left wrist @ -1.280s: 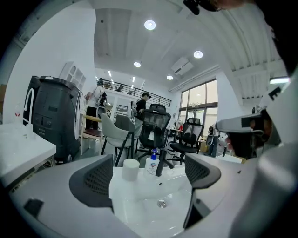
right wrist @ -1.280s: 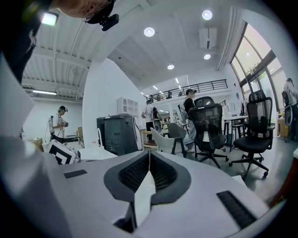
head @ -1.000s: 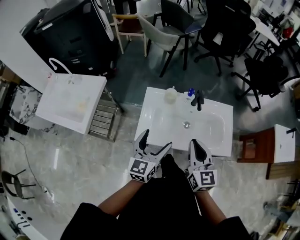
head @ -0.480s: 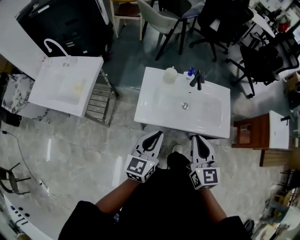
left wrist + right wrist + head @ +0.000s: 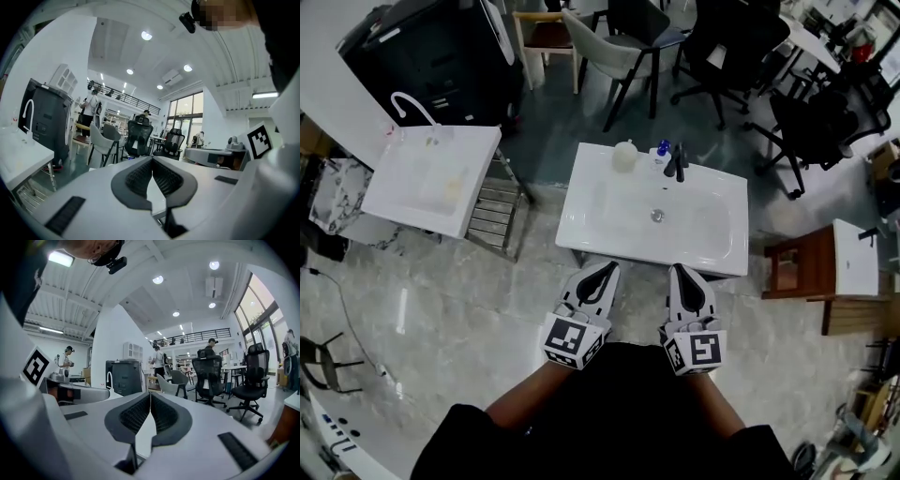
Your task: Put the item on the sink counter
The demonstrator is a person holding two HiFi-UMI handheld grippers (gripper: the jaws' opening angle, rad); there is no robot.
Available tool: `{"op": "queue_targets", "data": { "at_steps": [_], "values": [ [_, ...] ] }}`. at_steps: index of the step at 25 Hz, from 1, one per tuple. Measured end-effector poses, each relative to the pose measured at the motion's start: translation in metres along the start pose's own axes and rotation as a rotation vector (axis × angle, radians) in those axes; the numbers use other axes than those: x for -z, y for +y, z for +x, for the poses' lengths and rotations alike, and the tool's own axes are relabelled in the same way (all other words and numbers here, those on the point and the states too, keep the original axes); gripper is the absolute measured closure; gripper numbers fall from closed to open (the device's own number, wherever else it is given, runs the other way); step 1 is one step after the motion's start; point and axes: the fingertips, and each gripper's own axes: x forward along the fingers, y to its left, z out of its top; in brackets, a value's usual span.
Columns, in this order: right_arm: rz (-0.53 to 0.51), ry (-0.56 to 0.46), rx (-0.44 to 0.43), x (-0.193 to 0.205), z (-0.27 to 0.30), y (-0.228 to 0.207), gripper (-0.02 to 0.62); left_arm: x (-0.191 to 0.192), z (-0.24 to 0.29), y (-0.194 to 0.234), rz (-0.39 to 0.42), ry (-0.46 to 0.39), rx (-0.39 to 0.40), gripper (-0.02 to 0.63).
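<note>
Both grippers hang level just short of the near rim of the sink counter [image 5: 637, 249], and neither carries anything. The left gripper [image 5: 607, 272] has just been closing its jaws, and its own view shows the ribbed pads meeting with nothing between them. The right gripper [image 5: 682, 272] is likewise pressed together and empty.

The likely item, a white rounded container [image 5: 624, 156], stands ahead of the left gripper on the counter's far edge, beyond the basin. It may count as already placed; the frames do not settle that.

If it still has to be handled, the left gripper seems the better choice, since the container lies more nearly in its line. The jaws should be spread well before the reach and carried over the basin. They should close on the container's sides from the side away from the tap.

A small blue-capped bottle [image 5: 662, 150] stands just to the right of the container, and a black faucet [image 5: 676, 161] just beyond that. Both sit ahead of the right gripper and crowd any approach from that side.

Further off, to the left of the left gripper, stands a second white sink [image 5: 422, 187] with a curved white tap [image 5: 409, 101] and a metal rack [image 5: 495, 220] beside it. Chairs [image 5: 614, 52] stand beyond the counter, and a brown wooden stand [image 5: 784, 269] lies to the right of the right gripper. None of these blocks the reach.
</note>
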Motion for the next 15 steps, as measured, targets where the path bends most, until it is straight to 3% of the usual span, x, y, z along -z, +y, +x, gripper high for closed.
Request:
{"op": "queue_targets", "data": {
  "at_steps": [7,15],
  "values": [
    [0.054,-0.009,0.037,0.002,-0.046,-0.073,0.565,0.000,0.031,-0.055,0.036,0.011,-0.061,0.591],
    [0.000,-0.006,0.082,-0.003,-0.103,-0.145,0.565,0.003,0.051,-0.111,0.055,-0.006,-0.079,0.591]
  ]
}}
